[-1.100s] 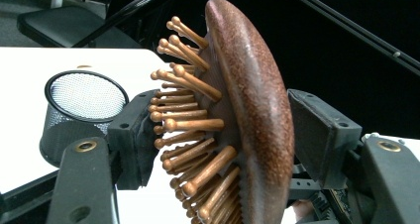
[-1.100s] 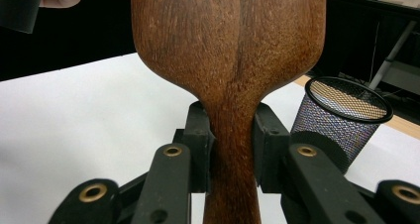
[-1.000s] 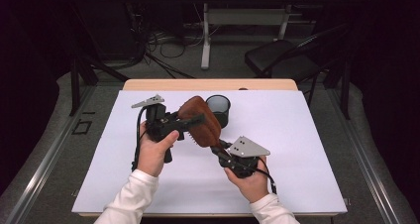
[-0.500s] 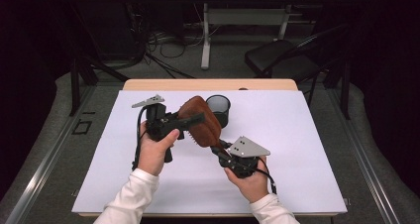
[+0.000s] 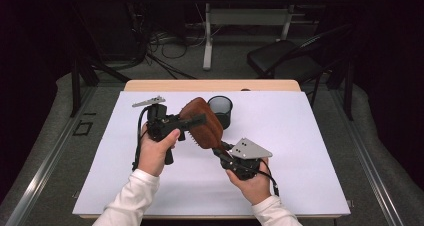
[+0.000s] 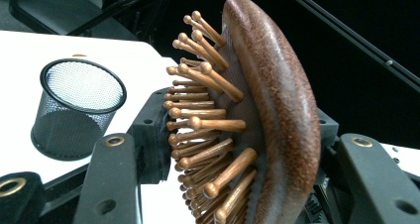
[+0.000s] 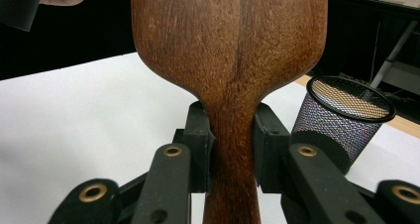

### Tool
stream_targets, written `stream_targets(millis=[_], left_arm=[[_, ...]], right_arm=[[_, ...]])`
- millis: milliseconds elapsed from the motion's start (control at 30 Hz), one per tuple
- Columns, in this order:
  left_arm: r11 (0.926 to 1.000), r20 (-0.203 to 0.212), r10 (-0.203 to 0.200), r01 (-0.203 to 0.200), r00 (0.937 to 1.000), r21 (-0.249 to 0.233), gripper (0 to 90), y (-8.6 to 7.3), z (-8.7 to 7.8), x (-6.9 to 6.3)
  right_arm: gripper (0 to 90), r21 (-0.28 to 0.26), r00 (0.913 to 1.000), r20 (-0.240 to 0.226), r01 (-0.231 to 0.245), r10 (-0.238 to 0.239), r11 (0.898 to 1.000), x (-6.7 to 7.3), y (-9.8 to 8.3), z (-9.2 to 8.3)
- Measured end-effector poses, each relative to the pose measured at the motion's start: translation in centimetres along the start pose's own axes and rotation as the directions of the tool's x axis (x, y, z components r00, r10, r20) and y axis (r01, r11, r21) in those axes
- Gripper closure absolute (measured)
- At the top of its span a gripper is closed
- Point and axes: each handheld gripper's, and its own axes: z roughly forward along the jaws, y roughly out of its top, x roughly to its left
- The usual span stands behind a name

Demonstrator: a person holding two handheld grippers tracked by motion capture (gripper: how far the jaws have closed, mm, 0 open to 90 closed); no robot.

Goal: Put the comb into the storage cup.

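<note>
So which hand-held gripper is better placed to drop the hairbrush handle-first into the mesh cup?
Probably left. The left hand-held gripper clamps the hairbrush by its head, nearer the mesh cup, leaving the handle free; the right hand-held gripper grips the handle itself.

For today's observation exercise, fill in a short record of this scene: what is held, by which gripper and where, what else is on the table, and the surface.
Held thing: wooden hairbrush, off the table
Right gripper: fingers shut on the brush's handle
Left gripper: jaws have just been closing; fingers against the brush's head, one on the bristle side, one on the back
Nearby: black mesh cup, upright, empty
Surface: white table
</note>
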Motion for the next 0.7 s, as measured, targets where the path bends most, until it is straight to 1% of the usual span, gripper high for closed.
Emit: stream_targets(millis=[67, 400, 533, 700], left_arm=[[0.9999, 0.002, -0.012, 0.012, 0.9999, 0.000, 44.4, -0.02, 0.00, -0.01], [0.9994, -0.007, -0.034, 0.034, 0.9994, 0.004, 45.4, -0.08, -0.05, -0.07], [0.9983, -0.013, -0.058, 0.058, 0.9982, 0.003, 46.2, -0.11, -0.12, -0.19], [0.9964, -0.021, -0.082, 0.082, 0.9964, 0.023, 47.2, -0.08, -0.14, -0.08]], right_arm=[[72.5, 0.001, 1.0000, 0.000, -0.001, 0.001, 1.000, 0.00, -0.02, 0.00], [72.5, 0.000, 1.0000, 0.000, 0.000, 0.000, 1.000, 0.03, -0.09, 0.05], [72.5, 0.000, 1.0000, -0.001, 0.000, 0.000, 1.000, 0.02, -0.08, 0.06], [72.4, 0.013, 1.0000, -0.008, 0.000, 0.000, 1.000, 0.00, -0.13, 0.15]])
